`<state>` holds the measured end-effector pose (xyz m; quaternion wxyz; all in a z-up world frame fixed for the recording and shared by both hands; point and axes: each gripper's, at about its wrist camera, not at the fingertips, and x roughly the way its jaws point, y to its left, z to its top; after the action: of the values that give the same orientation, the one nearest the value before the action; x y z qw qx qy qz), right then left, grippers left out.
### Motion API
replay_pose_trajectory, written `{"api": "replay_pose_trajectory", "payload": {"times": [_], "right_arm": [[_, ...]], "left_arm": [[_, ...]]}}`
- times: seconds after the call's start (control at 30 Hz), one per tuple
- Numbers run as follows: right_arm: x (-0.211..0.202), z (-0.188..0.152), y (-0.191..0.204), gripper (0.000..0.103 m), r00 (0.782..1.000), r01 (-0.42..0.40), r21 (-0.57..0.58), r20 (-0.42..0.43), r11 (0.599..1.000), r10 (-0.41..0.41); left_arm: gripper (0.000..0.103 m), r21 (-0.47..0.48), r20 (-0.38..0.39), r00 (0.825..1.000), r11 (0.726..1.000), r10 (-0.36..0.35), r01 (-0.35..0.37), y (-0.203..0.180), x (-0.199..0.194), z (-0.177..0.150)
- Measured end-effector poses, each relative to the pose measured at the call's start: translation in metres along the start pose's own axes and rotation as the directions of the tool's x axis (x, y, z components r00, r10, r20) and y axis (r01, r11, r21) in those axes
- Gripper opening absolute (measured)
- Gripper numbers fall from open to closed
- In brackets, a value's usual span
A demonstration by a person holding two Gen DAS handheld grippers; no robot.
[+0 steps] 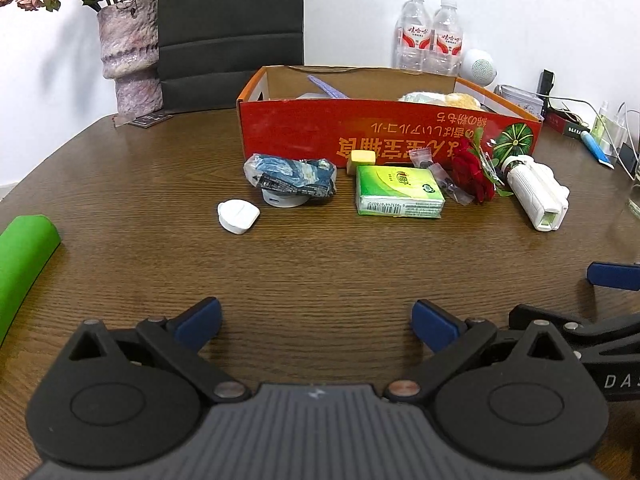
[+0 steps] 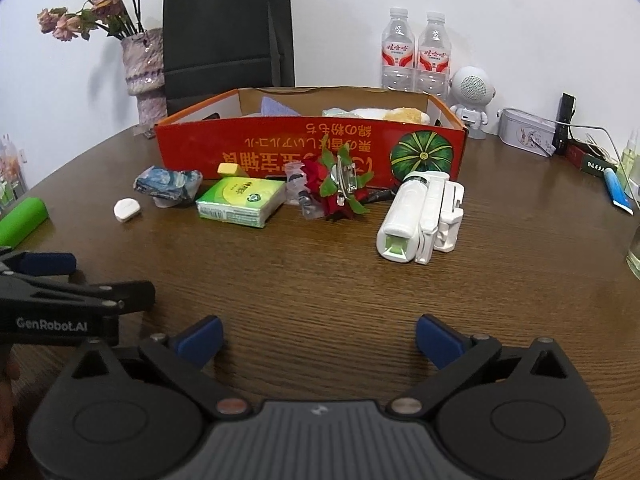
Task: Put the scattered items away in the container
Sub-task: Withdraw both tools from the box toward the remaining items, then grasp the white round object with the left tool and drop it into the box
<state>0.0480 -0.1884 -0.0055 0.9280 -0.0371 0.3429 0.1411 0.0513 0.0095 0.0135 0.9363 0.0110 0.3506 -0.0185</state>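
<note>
A red cardboard box [image 1: 384, 136] [image 2: 280, 148] stands open on the brown table with a few items inside. In front of it lie a white plug [image 1: 238, 216] [image 2: 127, 209], a blue plastic packet [image 1: 292, 178] [image 2: 168, 184], a yellow block [image 1: 362, 159] [image 2: 228, 169], a green tissue pack [image 1: 398, 196] [image 2: 244, 200], a small clear bag [image 1: 436, 172] [image 2: 300, 192], a red fabric rose [image 1: 474, 174] [image 2: 340, 188] and a white device [image 1: 538, 194] [image 2: 420, 216]. My left gripper [image 1: 316, 320] and my right gripper [image 2: 320, 338] are both open and empty, well short of the items.
A green roll [image 1: 20, 264] [image 2: 22, 222] lies at the left table edge. Behind the box stand a vase [image 1: 128, 56], a black bag [image 2: 224, 36], two water bottles [image 2: 416, 56], a white speaker [image 2: 472, 98] and a tin [image 2: 528, 132]. Cables and a glass sit at the right.
</note>
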Motion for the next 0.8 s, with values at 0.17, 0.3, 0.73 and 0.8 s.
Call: {"api": "replay_pose_trajectory", "payload": {"times": [0.17, 0.3, 0.73, 0.8], "right_arm": [[0.0, 0.0, -0.002, 0.103, 1.0, -0.008, 0.019, 0.007, 1.0, 0.008], [0.0, 0.0, -0.003, 0.103, 1.0, -0.003, 0.019, 0.007, 1.0, 0.003], [-0.021, 0.06, -0.002, 0.065, 0.973, -0.203, 0.004, 0.108, 0.979, 0.202], [0.0, 0.073, 0.015, 0.055, 0.964, -0.247, -0.069, 0.088, 0.967, 0.252]], "left_arm": [[0.103, 0.005, 0.001, 1.0, 1.0, 0.013, -0.013, -0.003, -0.002, -0.001], [0.103, -0.002, 0.0, 1.0, 1.0, 0.003, -0.003, -0.002, -0.002, -0.001], [0.096, 0.065, 0.095, 0.974, 0.977, -0.207, 0.202, 0.057, 0.013, 0.067], [0.089, 0.104, 0.06, 0.978, 0.976, -0.199, 0.193, 0.056, 0.032, 0.068]]}}
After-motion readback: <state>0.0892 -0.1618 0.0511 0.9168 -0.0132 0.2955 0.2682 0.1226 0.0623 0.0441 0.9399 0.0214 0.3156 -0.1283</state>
